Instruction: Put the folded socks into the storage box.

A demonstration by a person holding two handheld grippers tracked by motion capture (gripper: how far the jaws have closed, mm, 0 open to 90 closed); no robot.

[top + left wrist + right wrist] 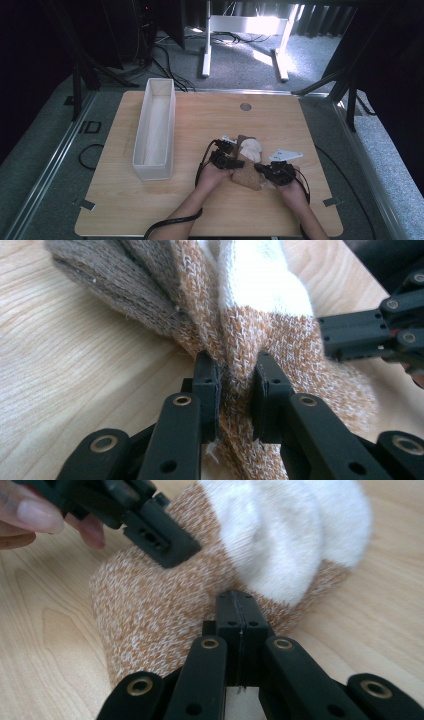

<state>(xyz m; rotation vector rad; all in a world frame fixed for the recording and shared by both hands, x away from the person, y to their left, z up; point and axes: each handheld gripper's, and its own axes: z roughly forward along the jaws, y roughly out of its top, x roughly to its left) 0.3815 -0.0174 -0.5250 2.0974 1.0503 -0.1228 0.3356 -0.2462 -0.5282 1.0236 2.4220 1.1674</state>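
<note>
While lying on the surface (150,200), socks (260,345) pinched by left gripper (235,390); right gripper (239,611) pressed together.

A long white open box (155,130) lies on the wooden worktop (125,205), toward nine o'clock; a small grey round disc (245,106) sits at twelve.

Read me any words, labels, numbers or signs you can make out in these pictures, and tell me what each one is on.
"ID": two dark block marks on the grey floor left of the table, read with little certainty.
No print on the knitted socks, the white box or either tool: left tool, right tool.
The small red light on the dark equipment at the back bears nothing to read.
</note>
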